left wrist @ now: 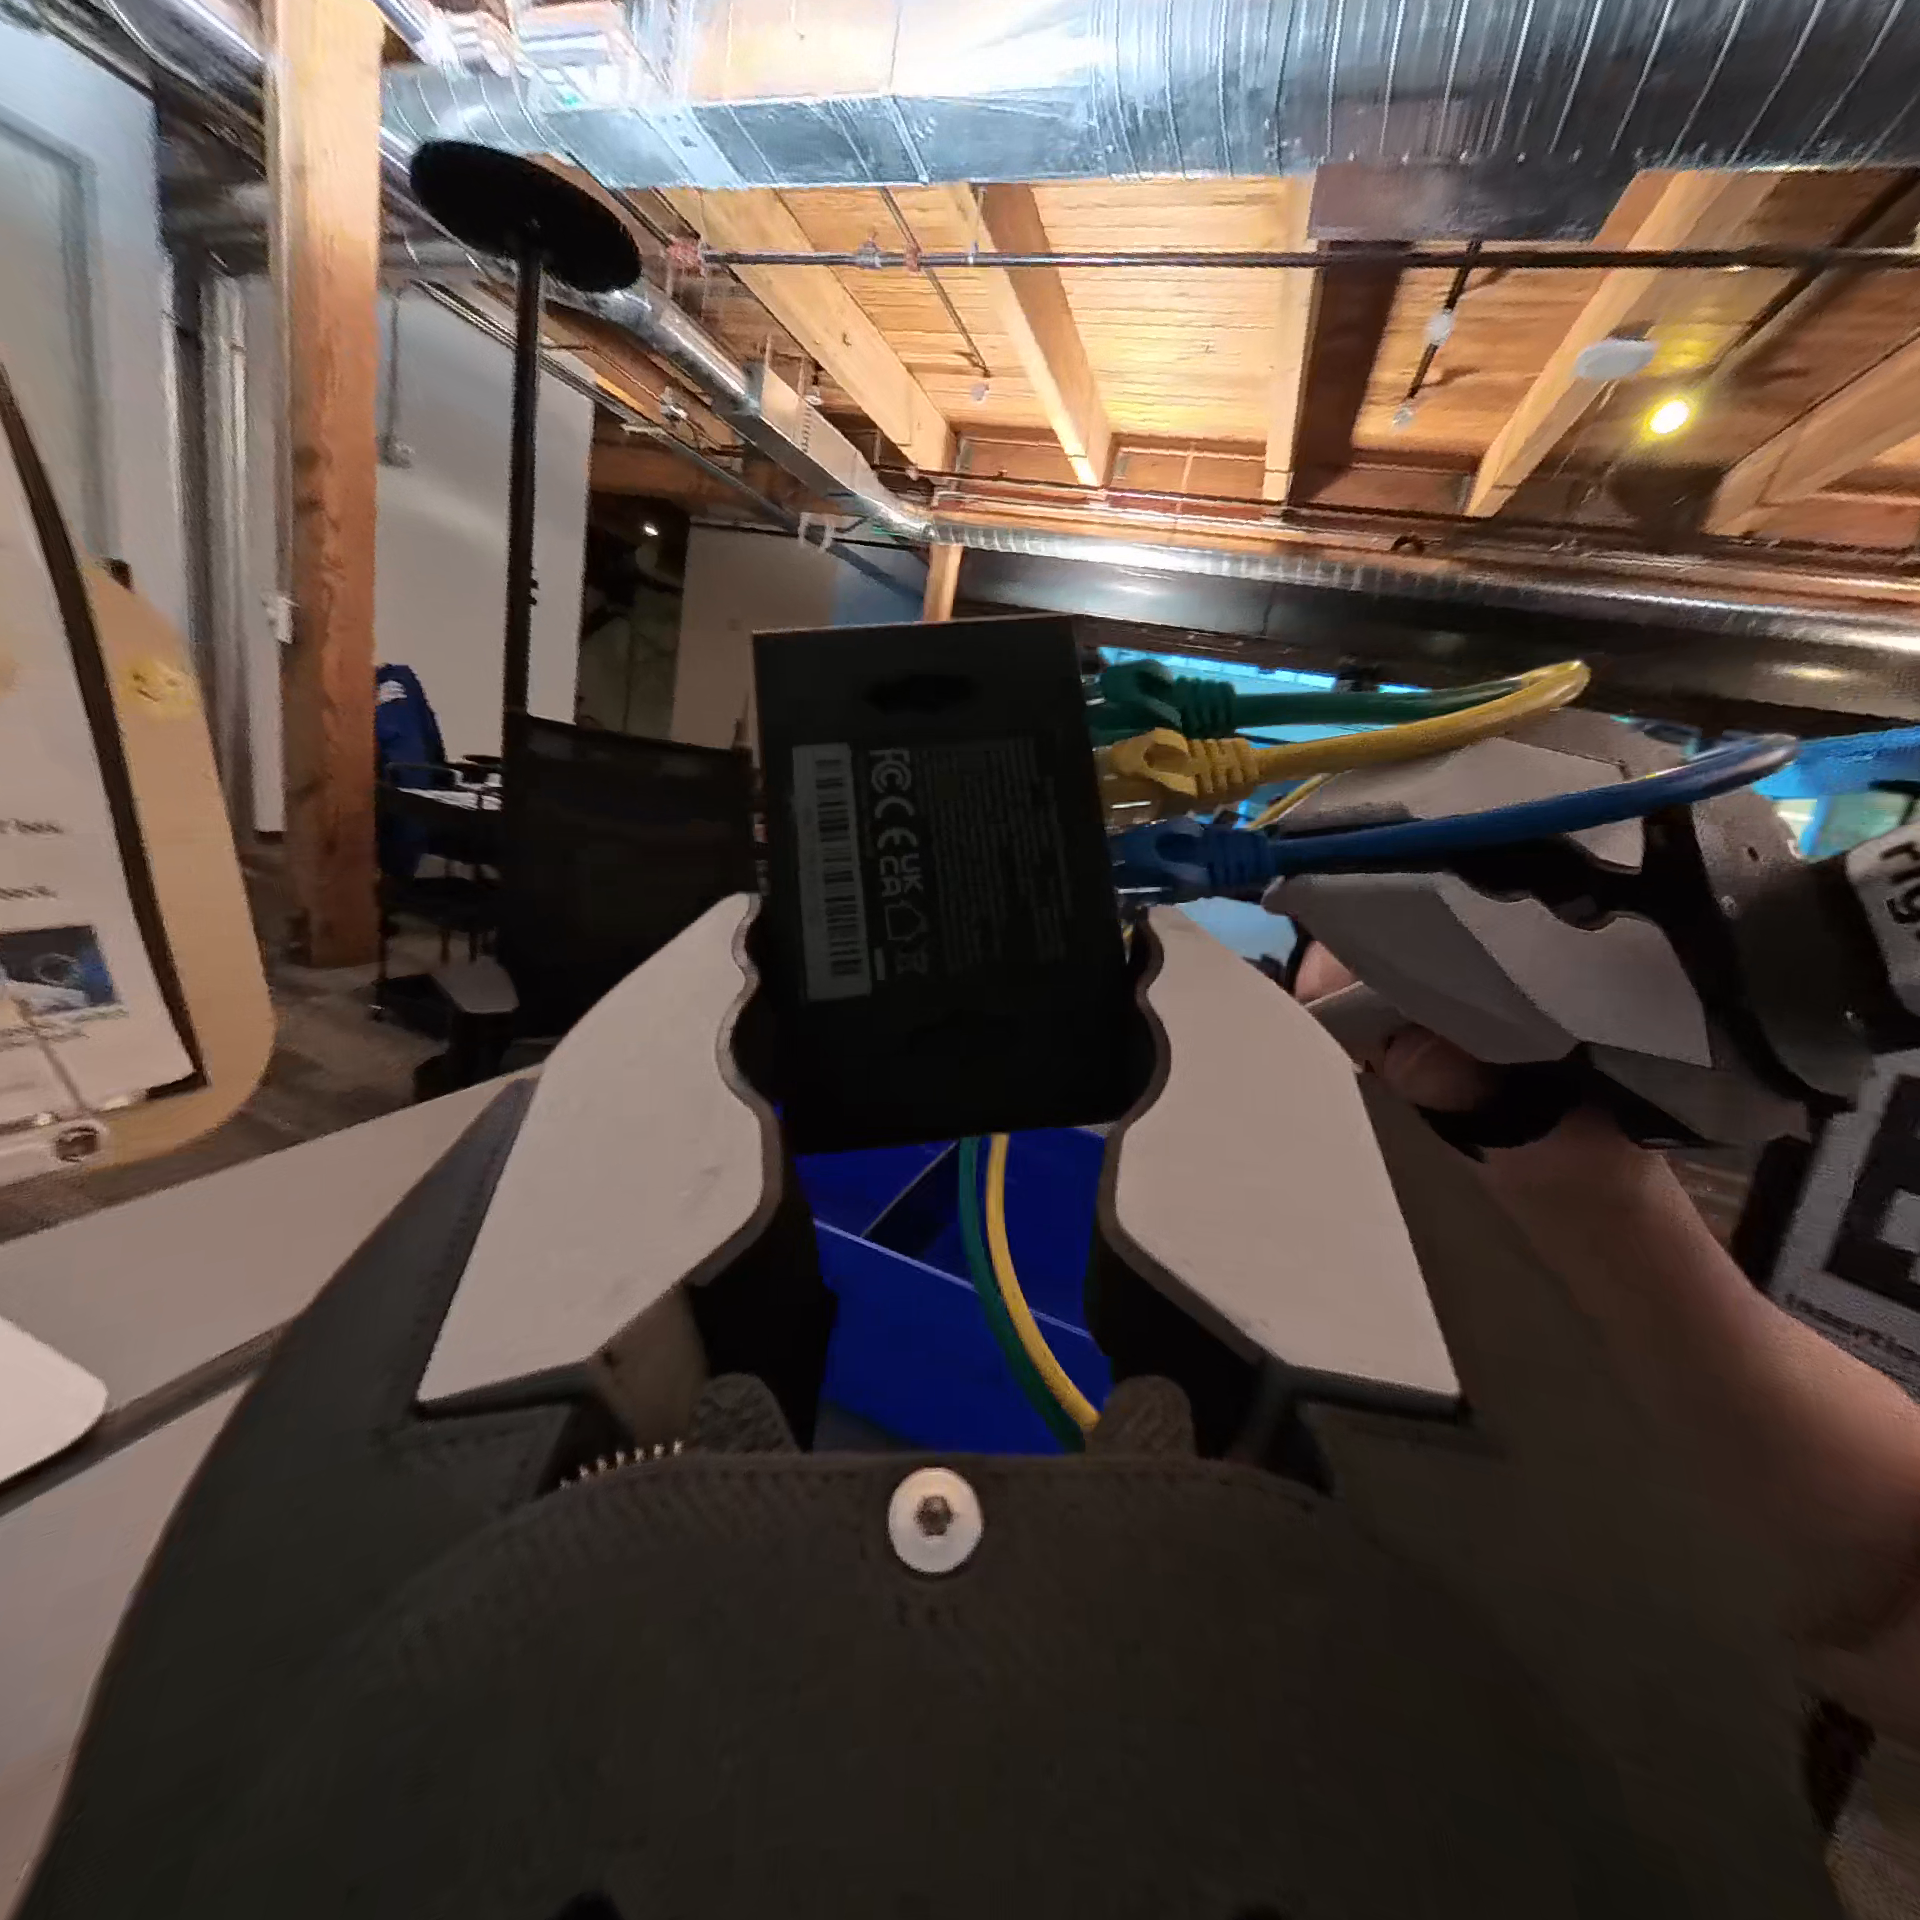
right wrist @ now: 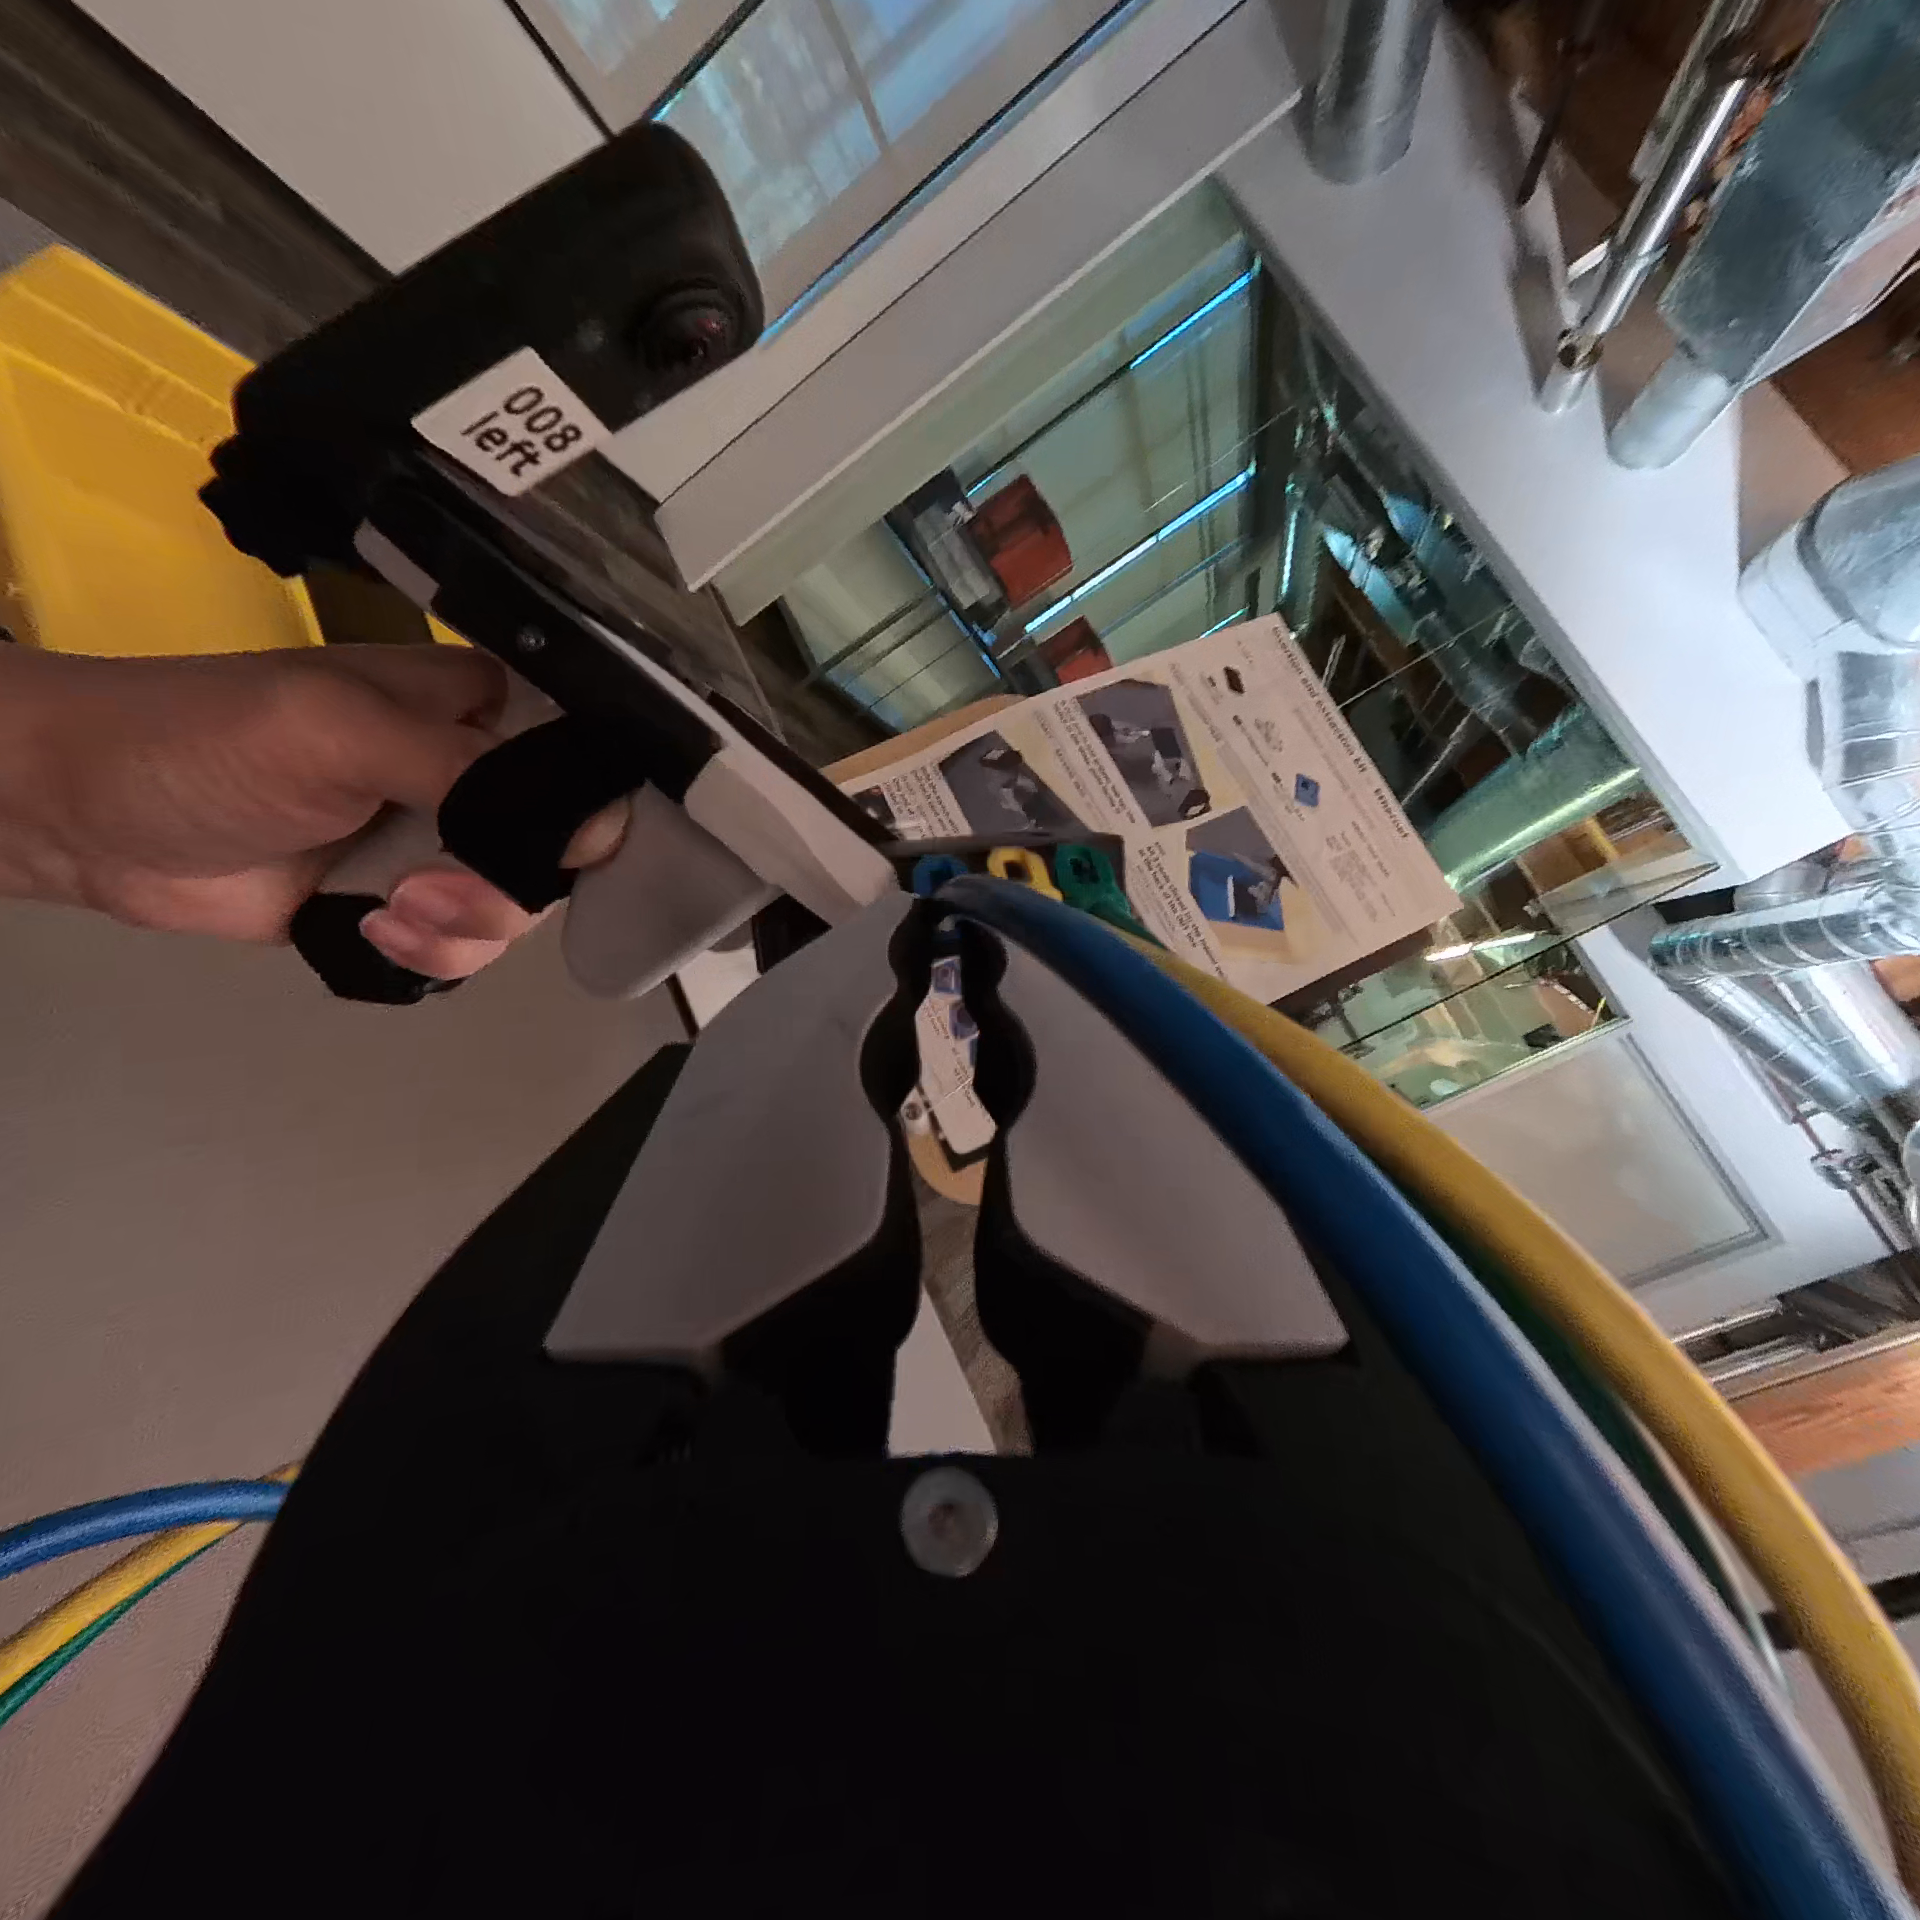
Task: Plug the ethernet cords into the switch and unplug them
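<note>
My left gripper (left wrist: 945,935) is shut on the black switch (left wrist: 935,831) and holds it in the air, labelled underside toward the camera. Green (left wrist: 1143,696), yellow (left wrist: 1164,764) and blue (left wrist: 1184,862) plugs sit in its right side. My right gripper (left wrist: 1288,854) reaches in from the right, just behind the blue plug. In the right wrist view my right gripper (right wrist: 940,925) is shut on the blue cord (right wrist: 1195,1049) at its tips. The cord arcs back over the right finger beside the yellow cord (right wrist: 1558,1247). The switch (right wrist: 997,836) shows edge-on there.
A blue bin (left wrist: 904,1299) lies below the switch on the grey table (left wrist: 208,1247). A yellow bin (right wrist: 104,468) is at the left. A poster board (right wrist: 1195,790) stands behind. A black pole stand (left wrist: 525,416) rises beyond the table. Hands (right wrist: 208,790) hold both grippers.
</note>
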Motion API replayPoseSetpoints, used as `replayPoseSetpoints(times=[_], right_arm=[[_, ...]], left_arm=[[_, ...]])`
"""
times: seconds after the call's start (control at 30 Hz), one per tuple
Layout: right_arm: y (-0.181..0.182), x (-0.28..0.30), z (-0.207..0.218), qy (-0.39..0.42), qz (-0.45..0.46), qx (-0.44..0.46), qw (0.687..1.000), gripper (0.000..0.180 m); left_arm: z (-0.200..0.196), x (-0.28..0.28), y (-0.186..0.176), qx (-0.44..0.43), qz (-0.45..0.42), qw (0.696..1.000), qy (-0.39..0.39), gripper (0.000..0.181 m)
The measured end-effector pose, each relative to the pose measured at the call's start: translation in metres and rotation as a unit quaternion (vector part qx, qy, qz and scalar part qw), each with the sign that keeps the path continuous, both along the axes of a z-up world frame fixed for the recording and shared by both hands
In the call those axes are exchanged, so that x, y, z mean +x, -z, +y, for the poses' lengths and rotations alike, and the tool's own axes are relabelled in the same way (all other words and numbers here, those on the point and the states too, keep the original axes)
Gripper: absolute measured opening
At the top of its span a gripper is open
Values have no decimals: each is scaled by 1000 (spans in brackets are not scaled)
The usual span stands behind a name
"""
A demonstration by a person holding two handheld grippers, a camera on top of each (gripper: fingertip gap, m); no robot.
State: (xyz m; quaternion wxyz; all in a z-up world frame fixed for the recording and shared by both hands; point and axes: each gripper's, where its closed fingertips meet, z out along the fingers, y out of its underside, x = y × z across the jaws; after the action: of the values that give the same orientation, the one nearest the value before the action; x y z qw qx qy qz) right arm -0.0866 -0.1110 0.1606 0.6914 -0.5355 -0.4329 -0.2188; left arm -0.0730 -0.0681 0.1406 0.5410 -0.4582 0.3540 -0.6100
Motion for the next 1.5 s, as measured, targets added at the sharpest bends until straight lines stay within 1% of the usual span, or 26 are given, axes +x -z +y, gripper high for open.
replayPoseSetpoints(times=[0.07,0.13,0.17,0.2,0.27,0.3,0.33,0.43,0.47,0.53,0.57,0.6,0.63,0.67,0.7,0.73,0.8,0.87,0.93,1.0,1.07,1.1,1.17,1.2,1.37,1.5], right_arm=[[-2,-2,-1,-23,27,-3,999,6],[0,3,4,-18,44,-17,999,6],[1,4,7,-19,55,-22,998,10],[1,2,9,-32,70,-23,997,6],[6,5,11,-31,98,-34,994,7],[12,7,11,-26,114,-38,992,12],[22,9,9,-22,133,-48,990,12],[76,-1,-3,-25,134,-155,978,12],[80,-7,-12,-25,121,-157,980,12],[59,-19,-37,-32,81,-82,993,14],[39,-17,-49,-24,65,-30,997,18],[22,-13,-61,-18,51,4,999,29],[8,-4,-70,-6,46,20,999,40],[-2,9,-73,8,45,26,999,56],[-5,22,-71,17,38,27,999,67],[-1,37,-62,29,26,18,999,77],[22,72,-28,66,-4,-29,997,98],[45,93,6,64,-18,-57,996,98],[62,98,32,29,-16,-87,996,101],[68,99,50,6,-15,-89,996,92],[79,99,62,-8,-13,-111,994,78],[83,101,67,-7,-11,-117,993,64],[90,100,70,-22,-15,-129,991,23],[89,102,72,-16,-18,-116,993,10],[95,104,74,3,-21,-145,989,7],[76,106,77,31,-46,-128,990,6]], left_arm=[[-1,1,2,-7,11,1000,1,63],[5,3,4,-17,19,999,-20,63],[9,2,4,-19,18,999,-23,63],[12,0,2,-5,16,999,-31,63],[27,-13,-3,45,28,993,-108,63],[34,-22,-6,71,33,987,-143,62],[40,-30,-9,90,36,981,-170,62],[50,-46,-13,118,52,969,-213,62],[53,-48,-13,123,56,966,-223,62],[60,-51,-9,137,76,956,-246,62],[63,-51,-7,146,88,951,-257,62],[65,-51,-5,152,97,948,-264,62],[66,-51,-4,154,102,946,-268,62],[65,-51,-4,156,104,945,-267,62],[64,-50,-4,159,106,945,-265,63],[63,-49,-4,160,111,945,-264,63],[60,-45,-3,163,124,943,-262,62],[58,-42,-1,177,138,935,-273,62],[57,-38,3,194,164,923,-288,63],[55,-34,7,206,179,915,-298,62],[53,-31,7,203,181,916,-295,63],[52,-30,8,203,183,916,-294,63],[50,-28,9,208,188,913,-294,62],[50,-27,9,208,192,913,-295,62],[51,-27,12,203,200,913,-293,62],[56,-33,3,183,192,921,-286,62]])
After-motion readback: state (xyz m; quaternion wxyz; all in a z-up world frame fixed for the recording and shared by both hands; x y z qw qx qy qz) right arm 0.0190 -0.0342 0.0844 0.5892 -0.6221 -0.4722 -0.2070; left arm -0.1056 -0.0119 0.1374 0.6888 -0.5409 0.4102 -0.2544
